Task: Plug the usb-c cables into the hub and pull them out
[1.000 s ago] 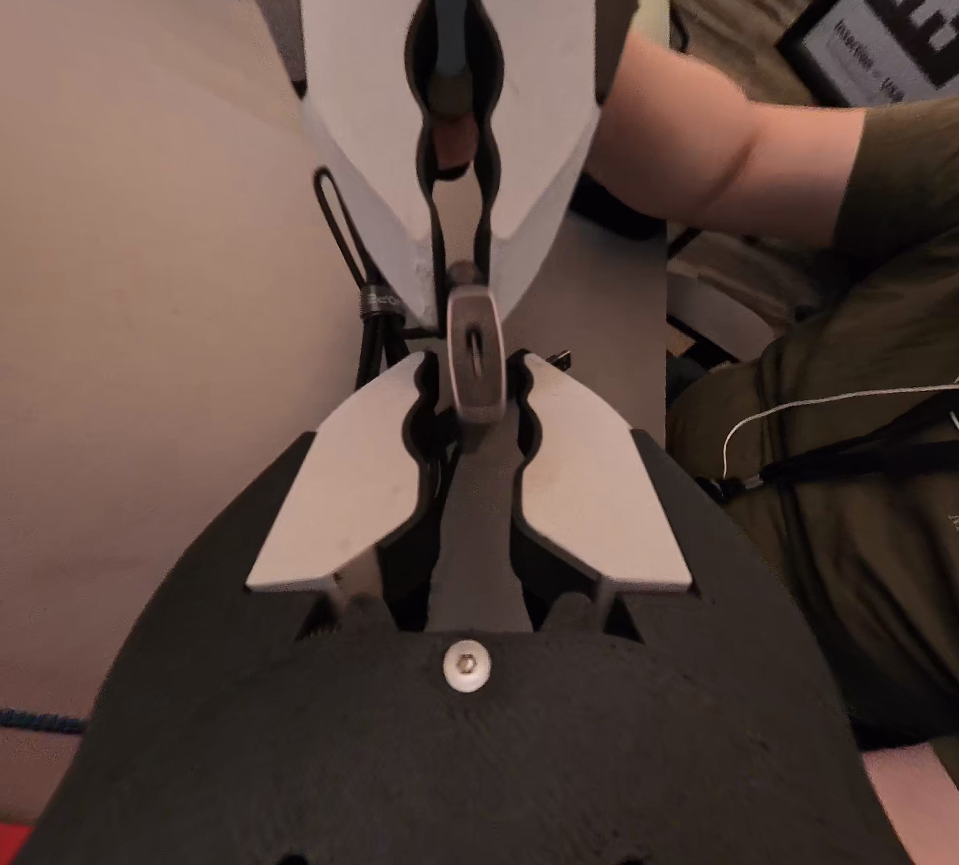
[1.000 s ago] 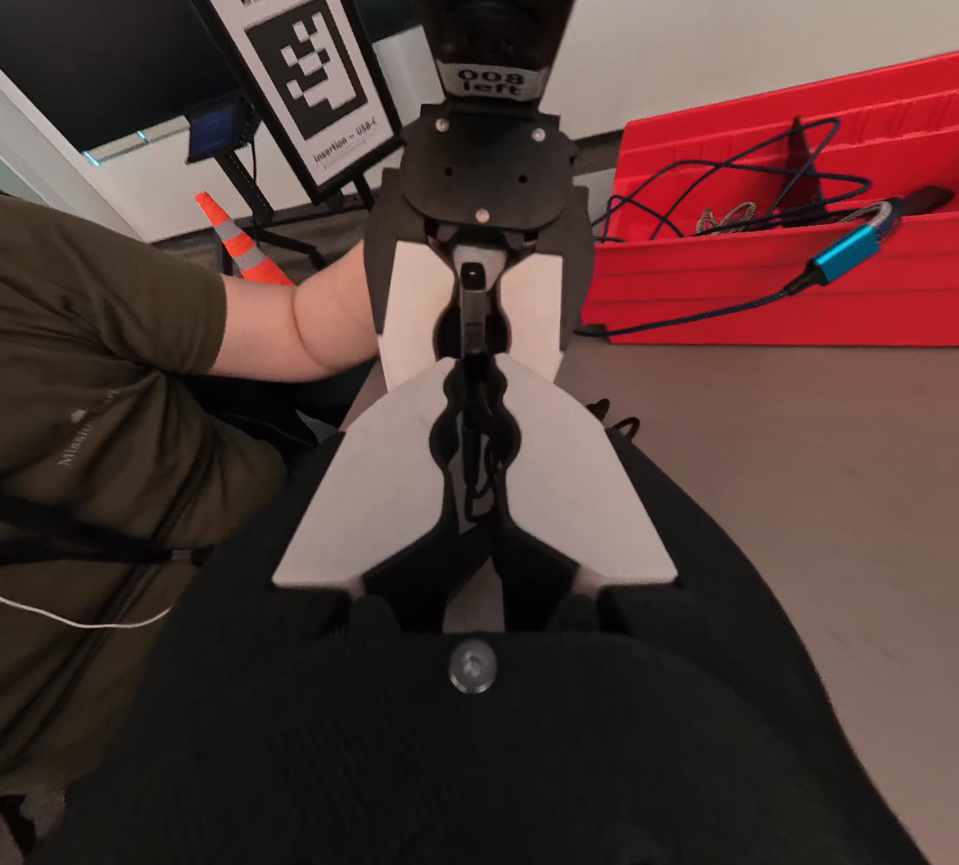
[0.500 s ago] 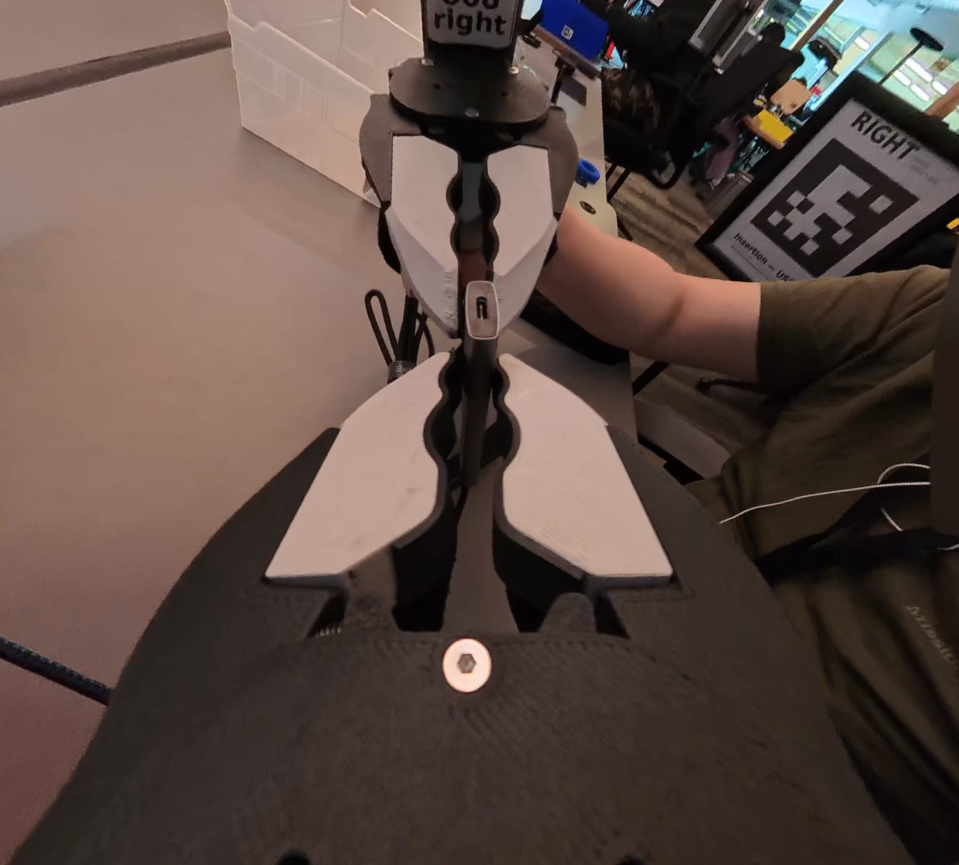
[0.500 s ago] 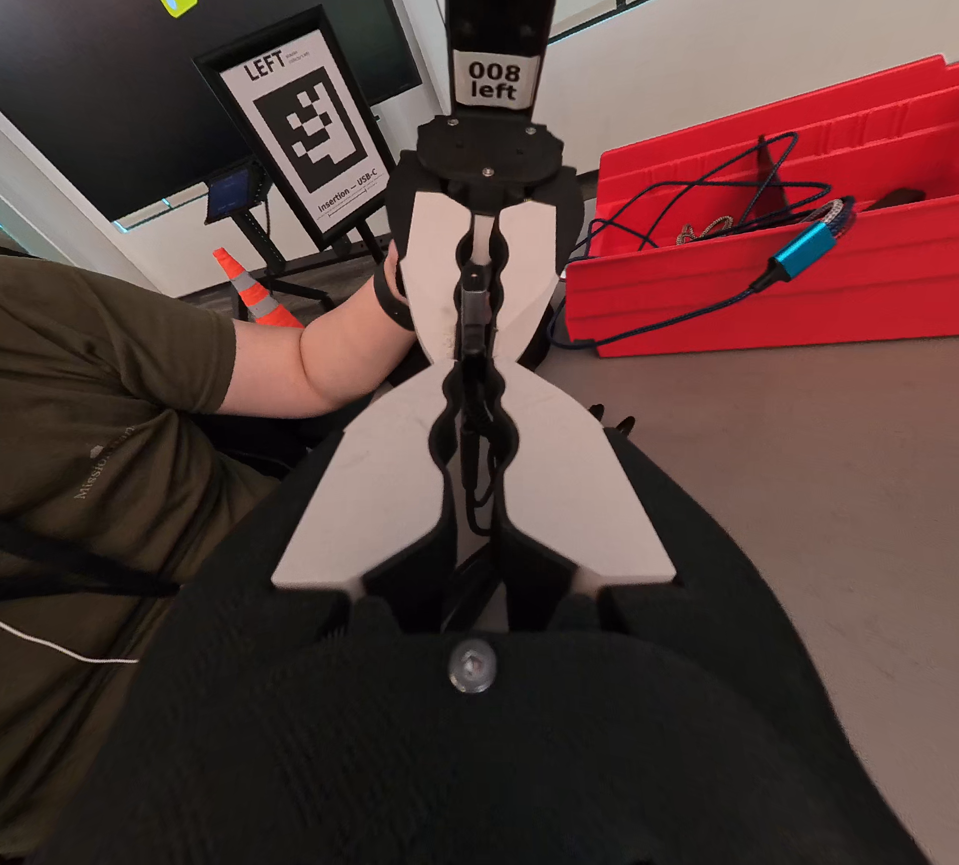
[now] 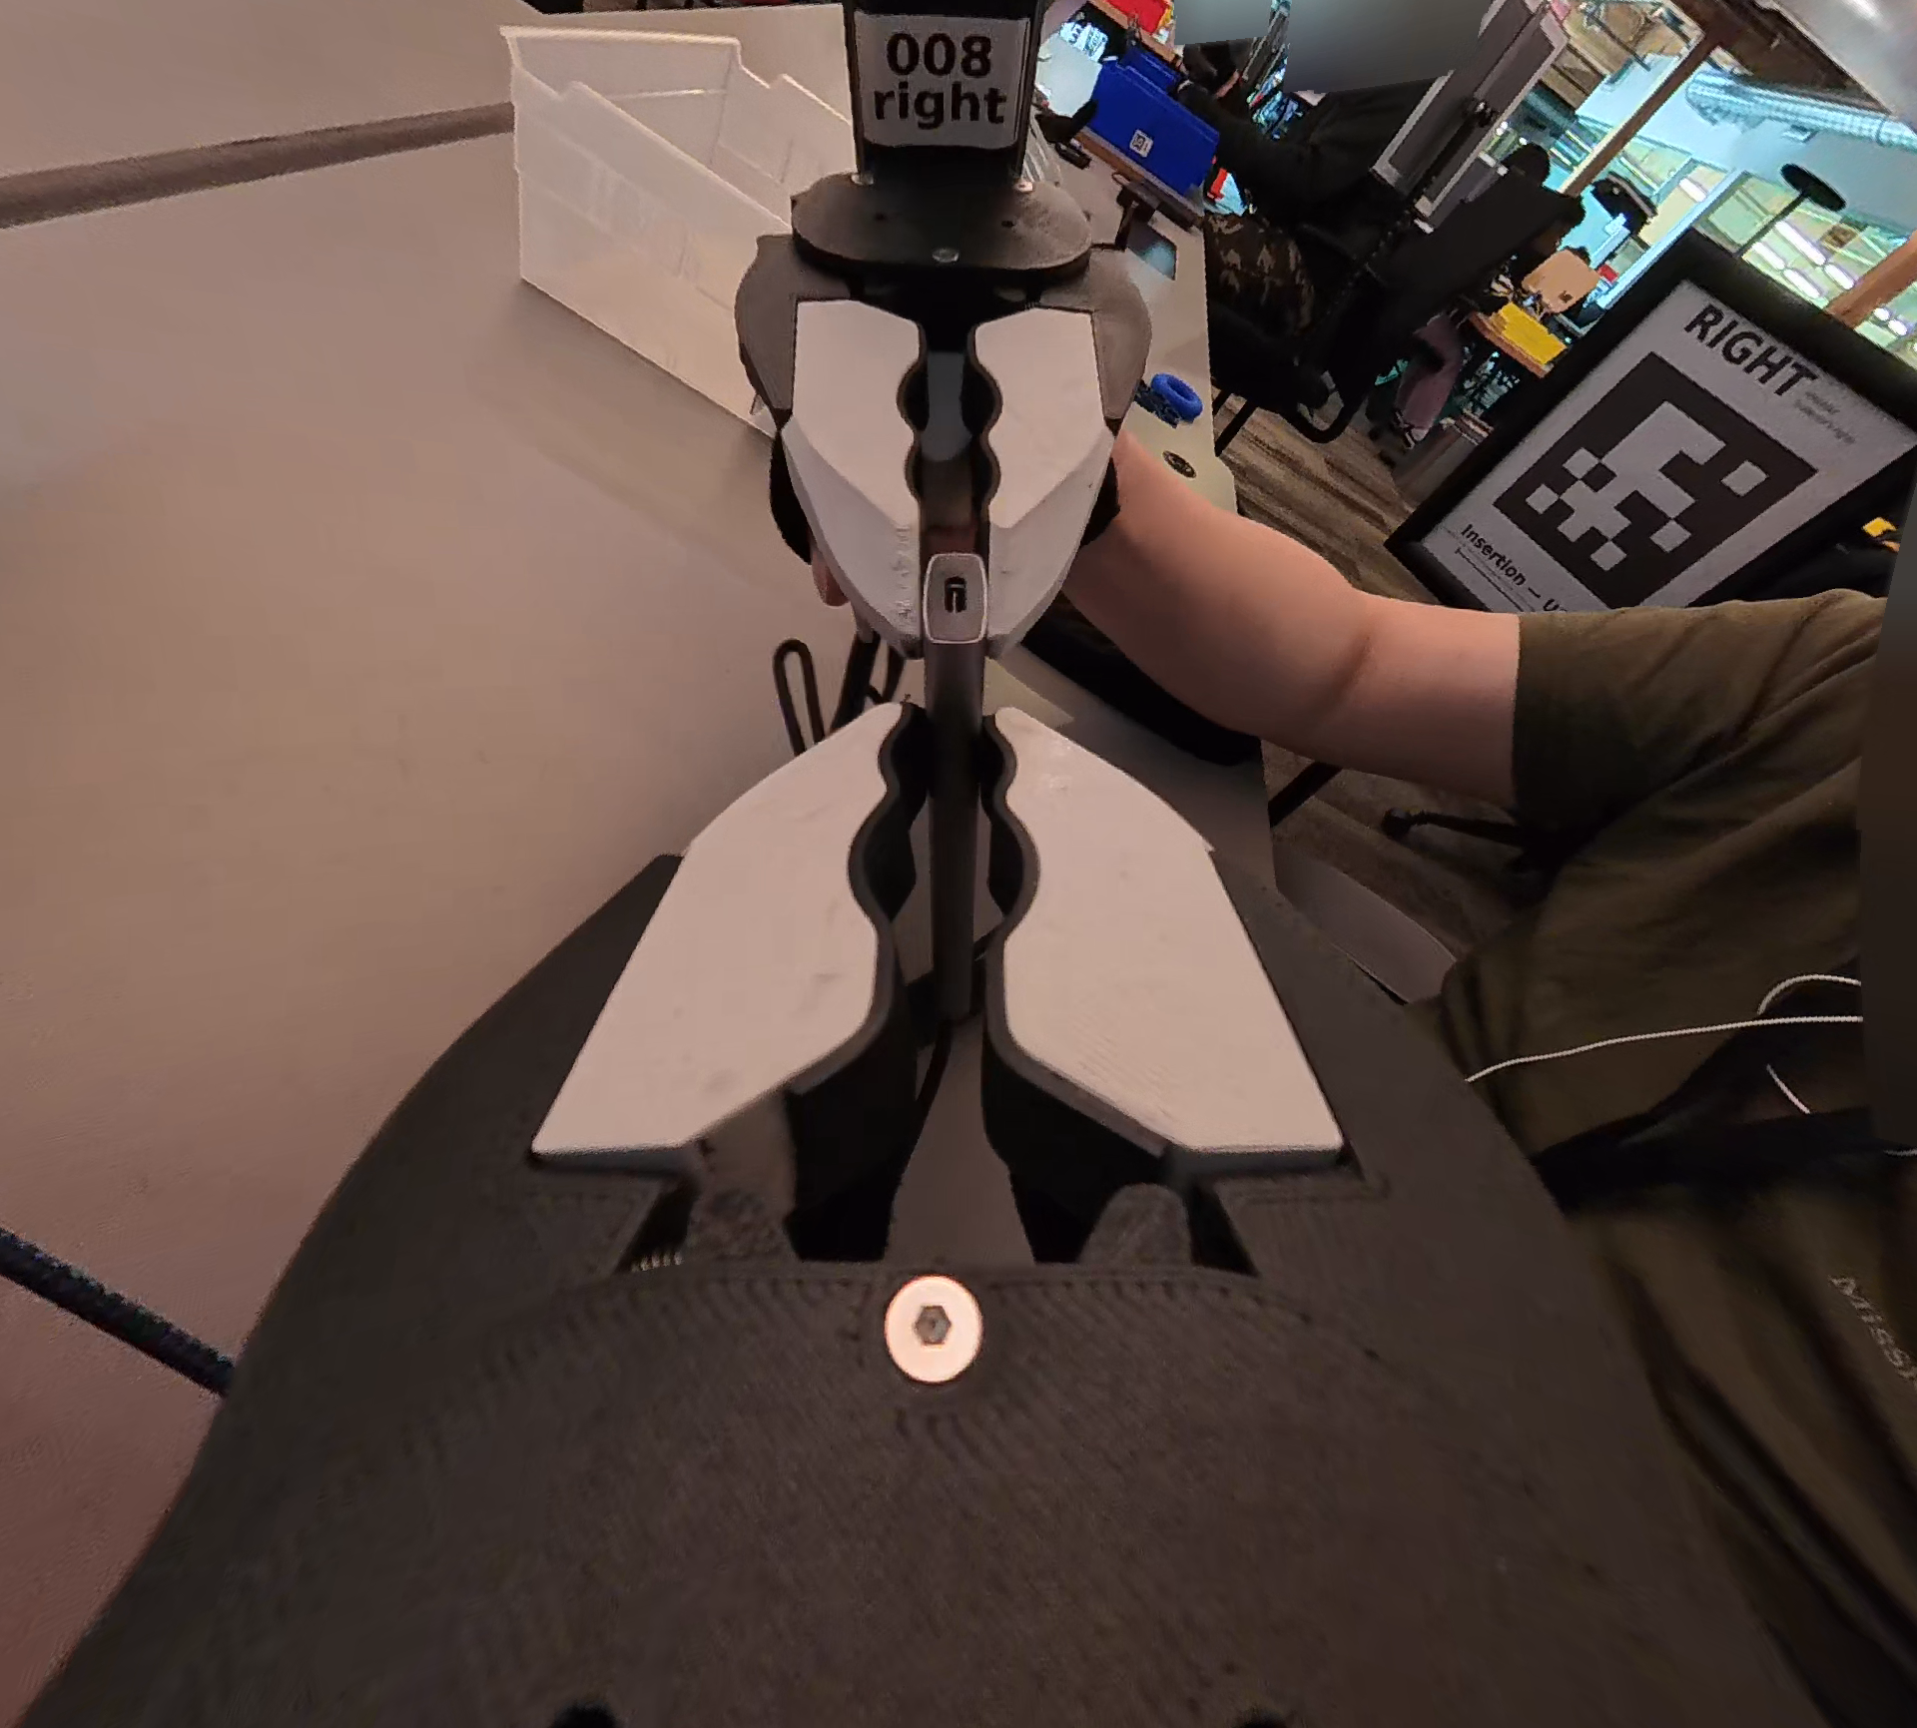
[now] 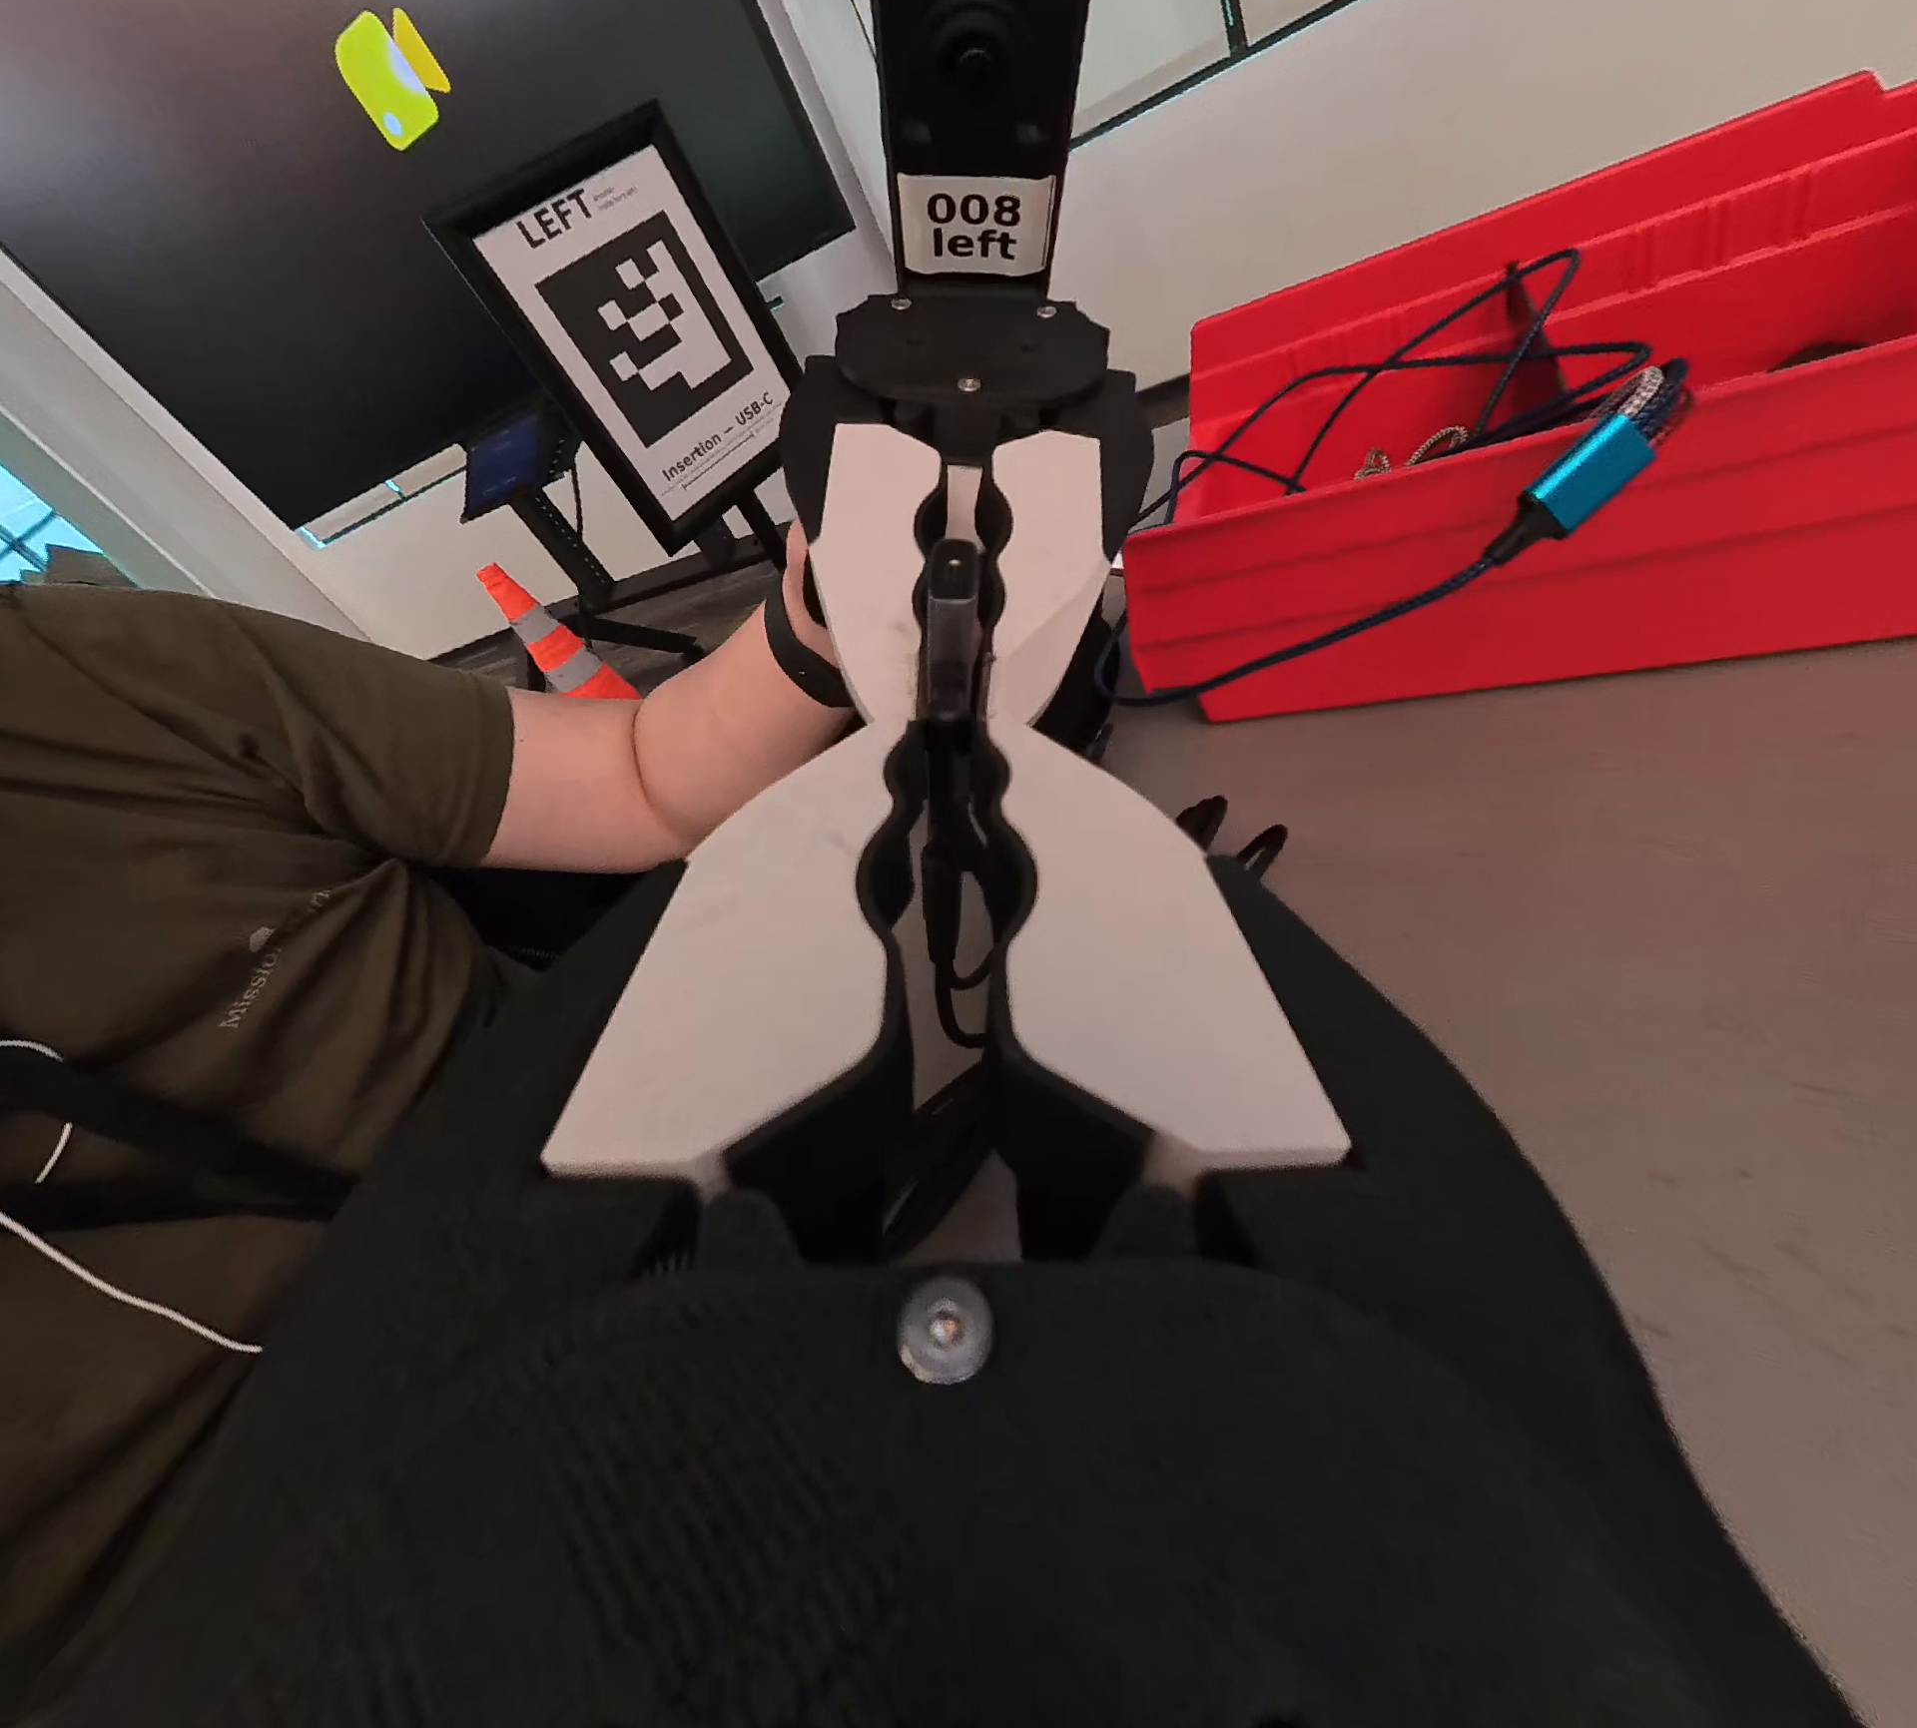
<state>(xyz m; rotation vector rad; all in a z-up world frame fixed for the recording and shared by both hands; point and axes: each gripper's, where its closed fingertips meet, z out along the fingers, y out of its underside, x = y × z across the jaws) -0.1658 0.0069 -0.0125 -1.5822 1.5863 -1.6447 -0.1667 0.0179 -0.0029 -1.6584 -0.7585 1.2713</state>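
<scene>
My left gripper (image 5: 946, 729) is shut on a thin dark grey hub (image 5: 954, 672), held edge-up above the table, with a silver end that has a slot port. My right gripper (image 6: 949, 724) is shut on a black USB-C cable plug (image 6: 946, 890), whose cable loops back between the fingers. The two grippers face each other tip to tip. In the right wrist view the hub (image 6: 949, 631) sits between the left gripper's fingers (image 6: 882, 600), and the plug's tip meets its end. I cannot tell whether the plug is seated. The right gripper (image 5: 949, 631) shows behind the hub.
A red bin (image 6: 1556, 589) at the right holds blue braided cables and a blue connector (image 6: 1587, 475). A white bin (image 5: 643, 226) stands on the beige table (image 5: 311, 641). Black cable loops (image 5: 794, 693) lie under the grippers. A person's forearm (image 5: 1297, 672) and torso are close by. Less than 4 cm separates the two grippers' tips.
Both wrist views have tilted up from the table to show the room. In the left wrist view the right gripper looks smaller and farther away. Both grippers stay shut on their objects.
</scene>
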